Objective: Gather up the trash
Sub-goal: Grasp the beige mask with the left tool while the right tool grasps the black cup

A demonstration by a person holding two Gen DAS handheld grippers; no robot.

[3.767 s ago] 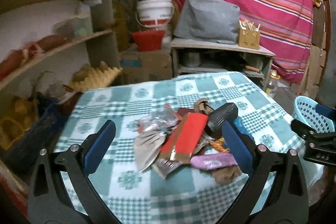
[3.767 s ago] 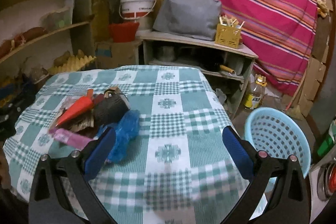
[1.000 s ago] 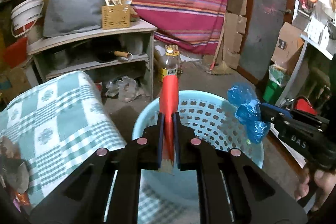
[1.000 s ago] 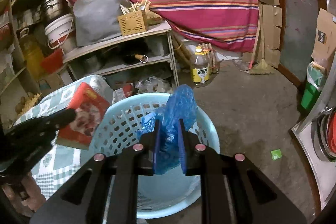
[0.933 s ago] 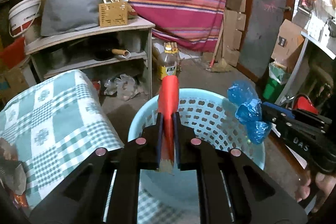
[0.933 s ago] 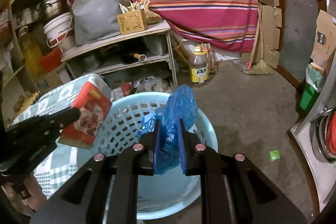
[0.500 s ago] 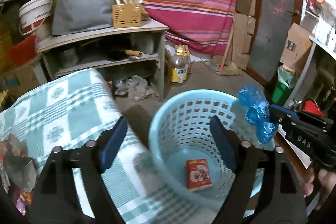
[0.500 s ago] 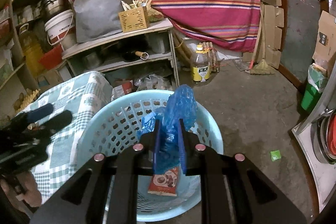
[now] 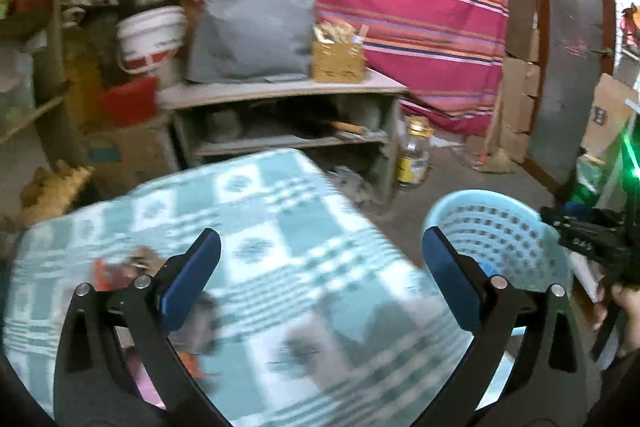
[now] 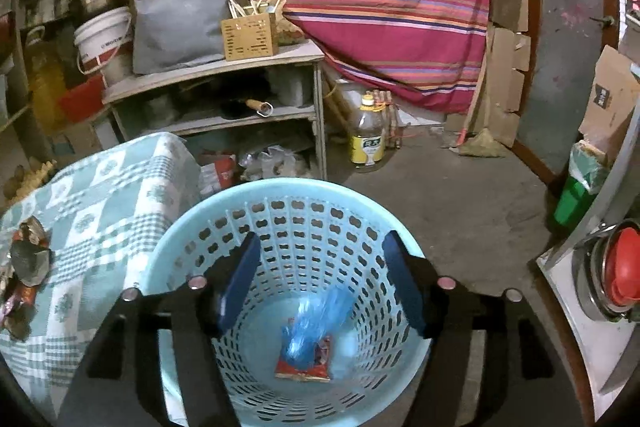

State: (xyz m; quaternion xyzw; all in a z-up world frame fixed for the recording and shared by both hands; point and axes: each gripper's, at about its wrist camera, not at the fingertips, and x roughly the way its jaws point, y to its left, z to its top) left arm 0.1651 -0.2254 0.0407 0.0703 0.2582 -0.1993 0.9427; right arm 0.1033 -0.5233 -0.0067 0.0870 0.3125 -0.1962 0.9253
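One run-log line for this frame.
left claw: open, empty, over table | right claw: opening, empty, above basket | blue bag, red wrapper: in basket

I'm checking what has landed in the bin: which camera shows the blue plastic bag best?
The right wrist view: the blue plastic bag lies over a red wrapper inside the basket. The left wrist view shows only the basket's wall, not the bag.

Blue bag (image 10: pixel 316 323) atop red pkt (image 10: pixel 306 367), basket (image 10: pixel 280 191) btm.

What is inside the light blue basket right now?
Inside the basket a blue plastic bag sits over a red snack packet, covering its top half. Anything beneath them is hidden.
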